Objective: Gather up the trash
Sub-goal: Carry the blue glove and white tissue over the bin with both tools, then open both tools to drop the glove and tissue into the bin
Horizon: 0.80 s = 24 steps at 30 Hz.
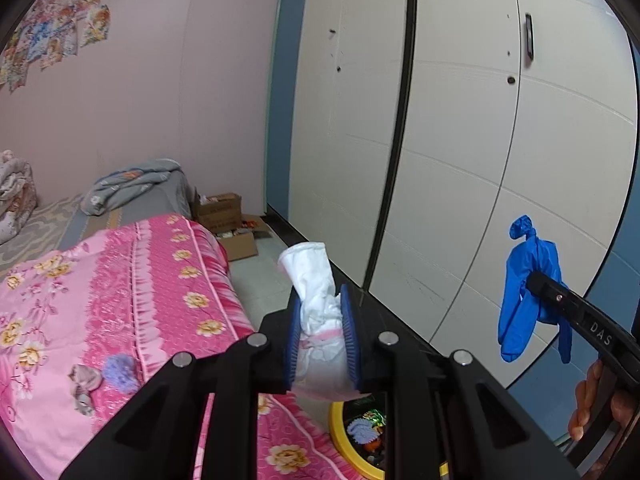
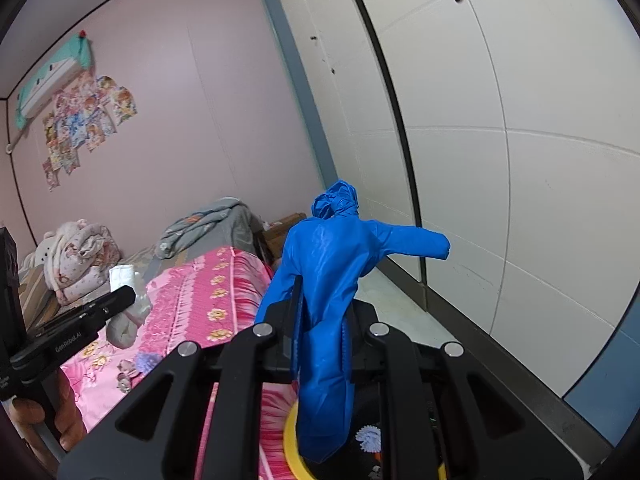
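Observation:
My left gripper (image 1: 321, 322) is shut on a crumpled white pad with pink trim (image 1: 316, 300), which sticks up past the blue pads (image 1: 294, 340). In the right wrist view the same gripper (image 2: 127, 295) and the white pad (image 2: 132, 312) show at the left, over the bed. My right gripper (image 2: 320, 320) is shut on a knotted blue rubber glove (image 2: 324, 264) that hangs through the jaws. The left wrist view has this gripper (image 1: 534, 280) and glove (image 1: 524, 300) at the right. A yellow-rimmed trash bin (image 1: 335, 424) with wrappers inside sits just below both grippers, its rim (image 2: 289, 440) partly hidden.
A bed with a pink floral cover (image 1: 120, 280) fills the left. On it lie a purple pompom (image 1: 120, 372) and a grey scrap (image 1: 84, 384). White wardrobe doors (image 1: 460, 160) line the right. Cardboard boxes (image 1: 224, 216) stand on the floor beyond the bed.

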Each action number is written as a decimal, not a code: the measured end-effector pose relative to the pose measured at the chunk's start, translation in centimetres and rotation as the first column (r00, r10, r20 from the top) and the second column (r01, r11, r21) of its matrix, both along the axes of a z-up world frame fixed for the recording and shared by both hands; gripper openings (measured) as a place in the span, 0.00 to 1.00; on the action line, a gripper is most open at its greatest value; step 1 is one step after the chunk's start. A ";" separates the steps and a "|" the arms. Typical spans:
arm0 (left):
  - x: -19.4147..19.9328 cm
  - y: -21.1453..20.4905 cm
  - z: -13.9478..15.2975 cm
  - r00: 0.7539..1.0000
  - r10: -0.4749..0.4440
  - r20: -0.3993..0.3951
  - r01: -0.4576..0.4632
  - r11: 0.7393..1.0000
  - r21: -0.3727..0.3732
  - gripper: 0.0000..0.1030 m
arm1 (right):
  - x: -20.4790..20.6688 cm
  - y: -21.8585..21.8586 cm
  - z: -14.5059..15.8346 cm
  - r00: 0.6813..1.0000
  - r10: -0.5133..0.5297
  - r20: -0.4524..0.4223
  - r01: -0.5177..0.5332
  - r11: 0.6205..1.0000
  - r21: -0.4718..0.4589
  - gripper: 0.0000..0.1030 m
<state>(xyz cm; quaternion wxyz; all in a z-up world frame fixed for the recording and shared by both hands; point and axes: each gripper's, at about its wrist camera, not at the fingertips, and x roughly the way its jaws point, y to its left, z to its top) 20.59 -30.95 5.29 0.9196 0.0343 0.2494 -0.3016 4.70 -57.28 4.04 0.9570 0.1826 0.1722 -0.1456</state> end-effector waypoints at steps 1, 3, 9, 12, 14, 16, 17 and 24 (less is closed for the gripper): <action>0.1 -0.6 -0.7 1.000 -0.003 -0.006 0.003 1.000 0.008 0.18 | 0.1 -0.3 -0.5 1.000 -0.003 -0.009 0.003 1.000 0.004 0.13; 0.5 -1.7 -2.0 0.999 -0.011 -0.030 0.012 1.000 0.022 0.18 | 0.7 -0.9 -1.7 0.999 -0.009 -0.033 0.009 1.000 0.012 0.13; 1.4 -4.4 -6.6 0.993 -0.047 -0.106 0.054 0.997 0.061 0.18 | 2.1 -2.3 -5.1 0.996 -0.019 -0.090 0.022 0.999 0.035 0.14; 1.8 -5.9 -9.1 0.989 -0.060 -0.138 0.073 0.993 0.090 0.18 | 2.7 -2.9 -7.0 0.992 -0.023 -0.124 0.030 0.998 0.054 0.14; 2.0 -6.8 -10.5 0.985 -0.066 -0.162 0.084 0.991 0.108 0.18 | 3.0 -3.3 -8.5 0.988 -0.033 -0.148 0.042 0.997 0.059 0.14; 2.2 -7.5 -11.9 0.981 -0.070 -0.183 0.094 0.988 0.124 0.18 | 3.3 -3.6 -9.7 0.985 -0.038 -0.169 0.050 0.997 0.062 0.14; 2.1 -7.7 -12.4 0.979 -0.073 -0.190 0.098 0.987 0.128 0.18 | 3.5 -3.6 -10.4 0.983 -0.039 -0.180 0.052 0.996 0.068 0.14; 2.6 -9.1 -15.3 0.969 -0.081 -0.235 0.120 0.981 0.155 0.18 | 4.0 -4.3 -13.3 0.973 -0.044 -0.227 0.065 0.994 0.088 0.14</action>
